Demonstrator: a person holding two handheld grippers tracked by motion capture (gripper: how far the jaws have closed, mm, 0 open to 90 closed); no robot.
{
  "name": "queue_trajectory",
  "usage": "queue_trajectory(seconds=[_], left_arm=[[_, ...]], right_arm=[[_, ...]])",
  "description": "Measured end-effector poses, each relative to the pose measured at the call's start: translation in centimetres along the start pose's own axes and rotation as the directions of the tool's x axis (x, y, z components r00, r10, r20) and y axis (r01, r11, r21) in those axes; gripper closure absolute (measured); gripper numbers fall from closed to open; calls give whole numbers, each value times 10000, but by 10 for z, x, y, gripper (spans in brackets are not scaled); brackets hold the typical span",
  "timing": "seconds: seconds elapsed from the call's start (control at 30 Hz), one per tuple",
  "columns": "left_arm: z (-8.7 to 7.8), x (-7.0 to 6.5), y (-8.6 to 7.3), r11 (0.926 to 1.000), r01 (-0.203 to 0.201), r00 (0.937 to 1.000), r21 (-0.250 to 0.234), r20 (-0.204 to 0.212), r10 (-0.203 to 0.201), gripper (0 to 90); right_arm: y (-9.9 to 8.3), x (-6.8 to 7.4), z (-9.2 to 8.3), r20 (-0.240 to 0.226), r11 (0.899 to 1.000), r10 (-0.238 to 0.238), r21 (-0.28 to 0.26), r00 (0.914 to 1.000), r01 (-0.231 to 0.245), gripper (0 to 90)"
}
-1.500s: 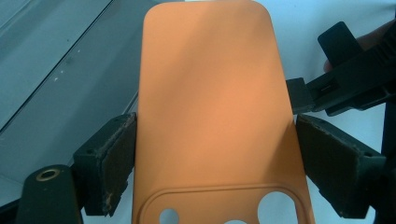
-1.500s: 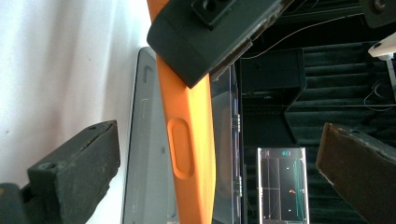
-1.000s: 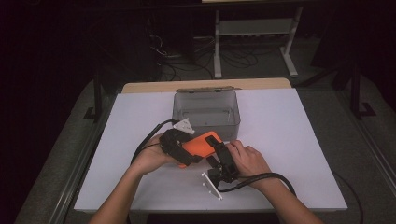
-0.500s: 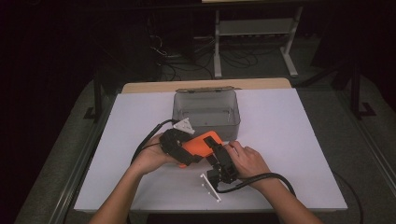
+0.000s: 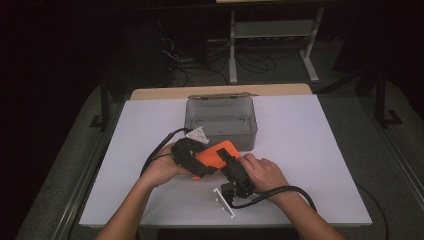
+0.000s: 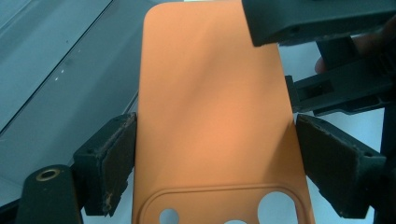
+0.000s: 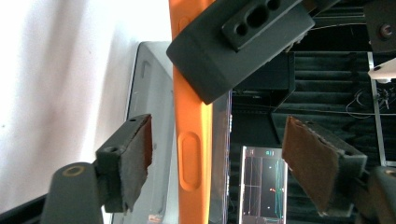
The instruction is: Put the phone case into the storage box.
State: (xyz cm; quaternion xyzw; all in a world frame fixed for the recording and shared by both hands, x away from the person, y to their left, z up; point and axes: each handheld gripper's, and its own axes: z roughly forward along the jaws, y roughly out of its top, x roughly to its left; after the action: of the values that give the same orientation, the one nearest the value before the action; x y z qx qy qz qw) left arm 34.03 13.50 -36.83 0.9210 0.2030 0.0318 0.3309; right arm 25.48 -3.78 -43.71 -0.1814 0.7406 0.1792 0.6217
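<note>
An orange phone case (image 5: 215,155) is held above the table just in front of the box. My left gripper (image 5: 204,161) is shut on it across its width. In the left gripper view both pads press the long edges of the case (image 6: 210,84) near the camera cut-outs, with the left gripper (image 6: 215,158) centred on it. My right gripper (image 5: 230,162) reaches in from the right. Its jaws have just been closing, and in the right gripper view the case's edge (image 7: 189,140) stands between the pads of the right gripper (image 7: 217,158), which stay clear of it.
A clear grey plastic box (image 5: 221,120) stands open-topped behind the hands, mid-table. A small white bracket (image 5: 223,202) lies near the front edge. Black cables trail from both grippers across the white tabletop (image 5: 310,150). Dark floor and a metal rack lie beyond.
</note>
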Motion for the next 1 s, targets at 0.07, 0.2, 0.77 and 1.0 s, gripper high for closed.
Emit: queue_trajectory(seconds=[0.07, 0.2, 0.77, 1.0], left_arm=[[0, 0, 0, 10000, -18, 10000, -23, 17, 18, 156], [0, 0, 0, 10000, -27, 10000, 28, 8, 27, 156], [0, 1, -1, 10000, -14, 10000, -14, 22, 14, 156], [-1, 1, -1, 10000, 8, 10000, -3, 1, -8, 156]], right_arm=[[0, -1, 0, 12, 10000, -27, -3, 10000, 27, 297], [1, 0, -1, -59, 10000, -3, 19, 10000, 3, 354], [2, 1, -3, -213, 9995, -205, 222, 9996, 210, 600], [3, 2, -2, -347, 9991, -322, 267, 9989, 331, 680]])
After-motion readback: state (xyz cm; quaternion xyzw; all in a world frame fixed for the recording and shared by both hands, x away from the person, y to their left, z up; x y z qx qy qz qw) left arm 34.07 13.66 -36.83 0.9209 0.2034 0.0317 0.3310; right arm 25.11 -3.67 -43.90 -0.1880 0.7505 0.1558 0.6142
